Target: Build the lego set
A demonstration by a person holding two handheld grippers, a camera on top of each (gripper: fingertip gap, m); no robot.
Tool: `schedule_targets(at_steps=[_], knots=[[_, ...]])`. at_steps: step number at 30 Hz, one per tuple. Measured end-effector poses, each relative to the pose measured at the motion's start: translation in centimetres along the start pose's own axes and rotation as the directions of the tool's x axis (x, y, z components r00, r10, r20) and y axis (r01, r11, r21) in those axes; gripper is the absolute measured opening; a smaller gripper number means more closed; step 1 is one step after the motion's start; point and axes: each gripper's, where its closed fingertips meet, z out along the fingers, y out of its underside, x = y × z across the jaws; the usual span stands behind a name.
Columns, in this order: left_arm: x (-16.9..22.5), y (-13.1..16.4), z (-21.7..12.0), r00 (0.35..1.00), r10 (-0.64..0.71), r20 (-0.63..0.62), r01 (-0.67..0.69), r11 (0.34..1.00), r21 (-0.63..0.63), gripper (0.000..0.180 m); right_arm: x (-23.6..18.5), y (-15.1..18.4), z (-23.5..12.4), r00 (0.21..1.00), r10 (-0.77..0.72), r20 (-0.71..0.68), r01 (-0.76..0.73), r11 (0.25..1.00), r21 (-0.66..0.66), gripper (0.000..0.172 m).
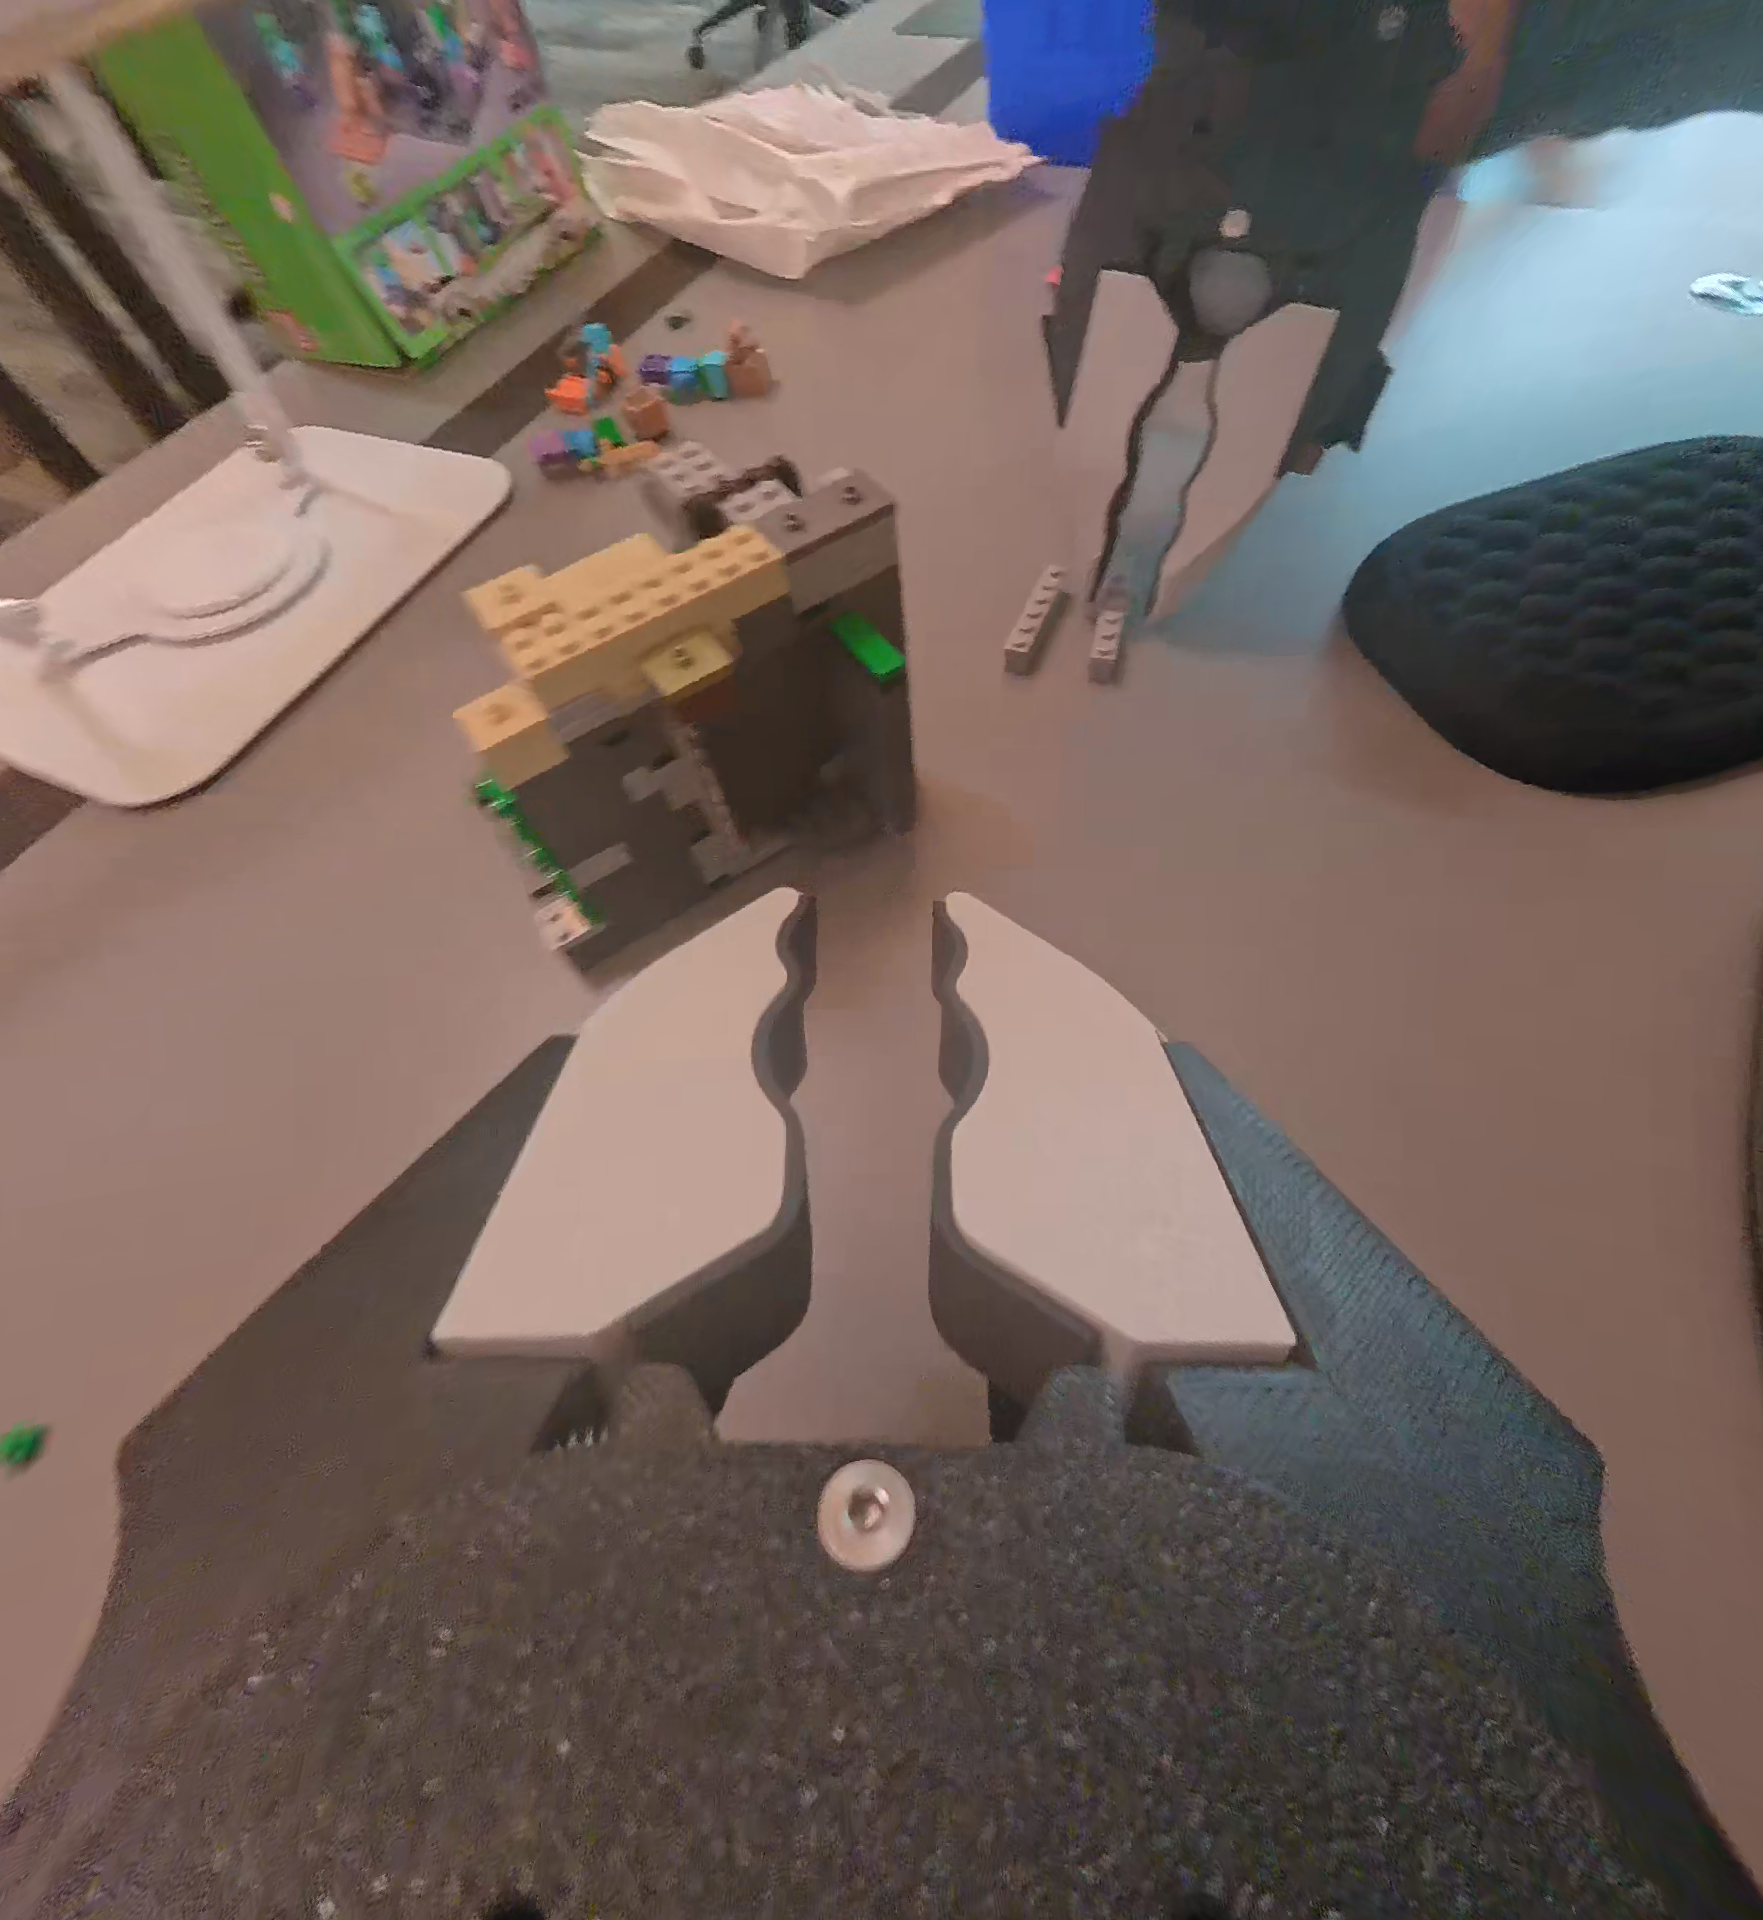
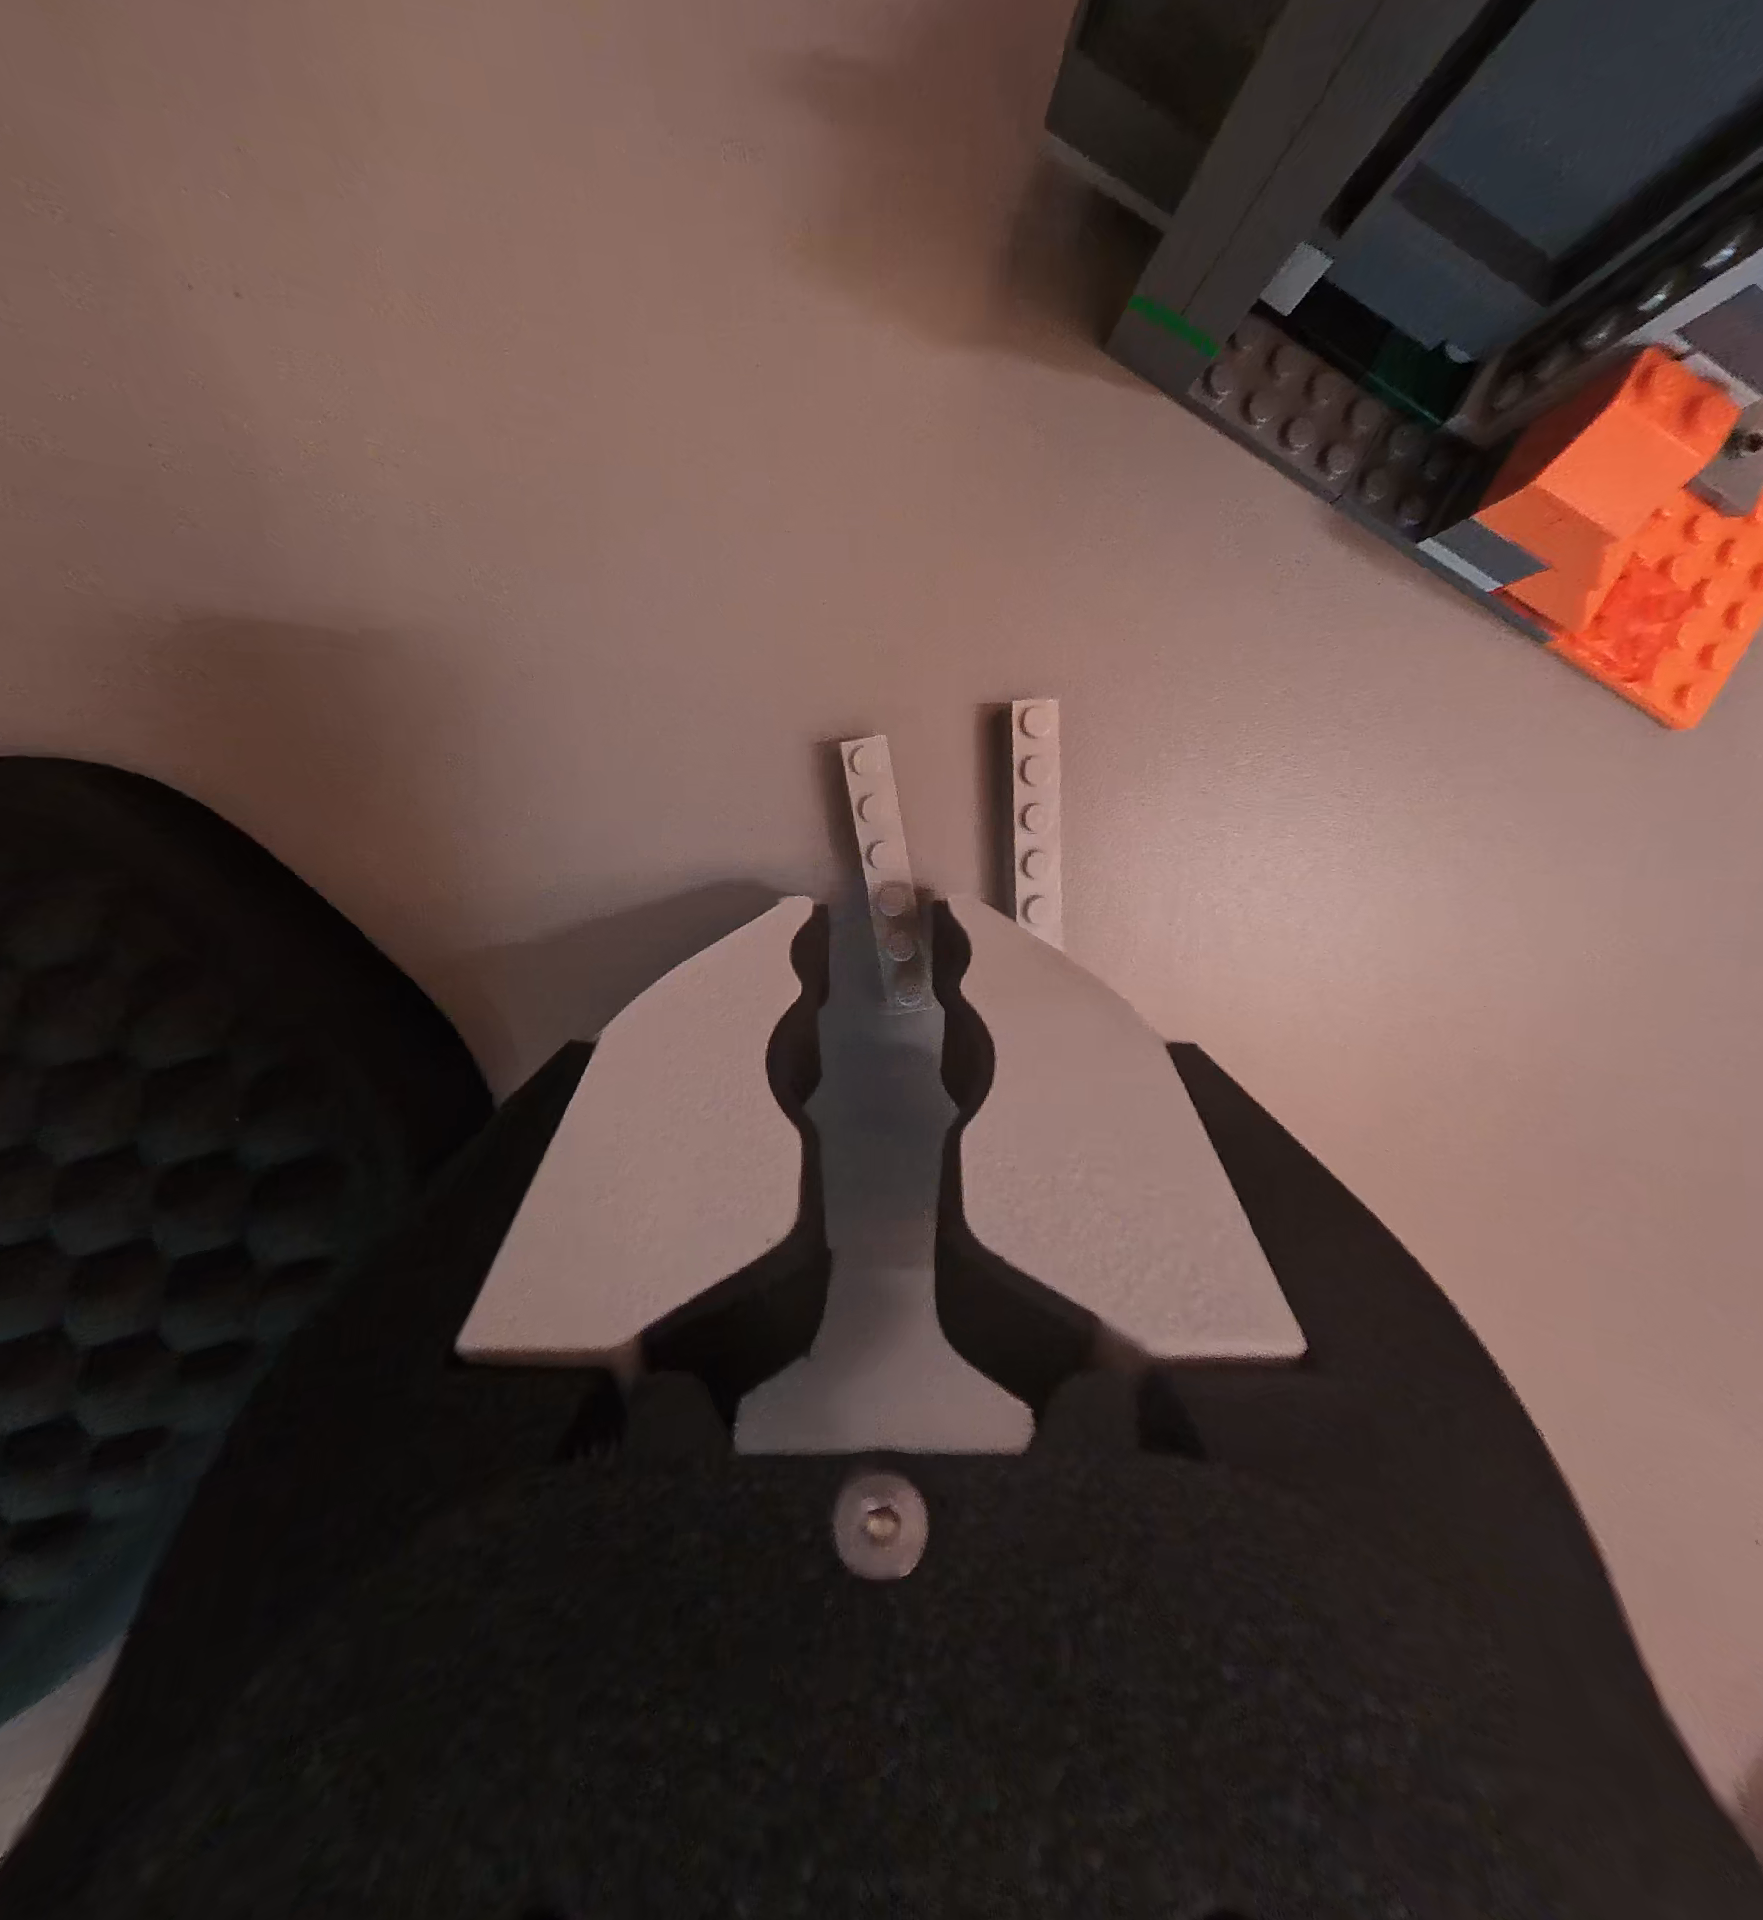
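Grey stud strip lies flat on tan tabletop, near end between right gripper fingertips; jaws apart, gap visible on left pad side, contact on right side can't be told. Second grey strip lies just beside, parallel. Black honeycomb cushion to left; grey brick build w/ orange base upper right. Left gripper jaws apart, bare, near same build. Behind: loose coloured bricks, toy box (print blurred), white stand base, white bags
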Motion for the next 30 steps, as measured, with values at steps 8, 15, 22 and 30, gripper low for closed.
schedule_targets(at_steps=[8, 15, 22, 30], knots=[[-9.0, 2.7, -12.9, 0.94, -0.084, 0.331, 0.122, 0.988, -0.095, 0.02, -0.4, -1.8, -2.9, 0.99, 0.11, -0.083, -0.086, 0.964, 0.251, 0.023], [-15.8, 15.3, -26.3, 0.753, -0.28, 0.596, 0.588, 0.692, -0.419, 0.017, -1.4, -1.3, -3.7, 0.98, 0.181, -0.088, -0.141, 0.93, 0.341, 0.021], [-15.7, 24.1, -27.7, 0.642, -0.356, 0.68, 0.767, 0.293, -0.571, 0.028, -2.0, -2.3, -4.0, 0.98, 0.185, -0.071, -0.141, 0.902, 0.408, 0.02], [-16.4, 26.0, -27.8, 0.574, -0.361, 0.735, 0.814, 0.155, -0.56, 0.023, -2.7, -1.4, -4.3, 0.979, 0.195, -0.064, -0.145, 0.877, 0.459, 0.019]])
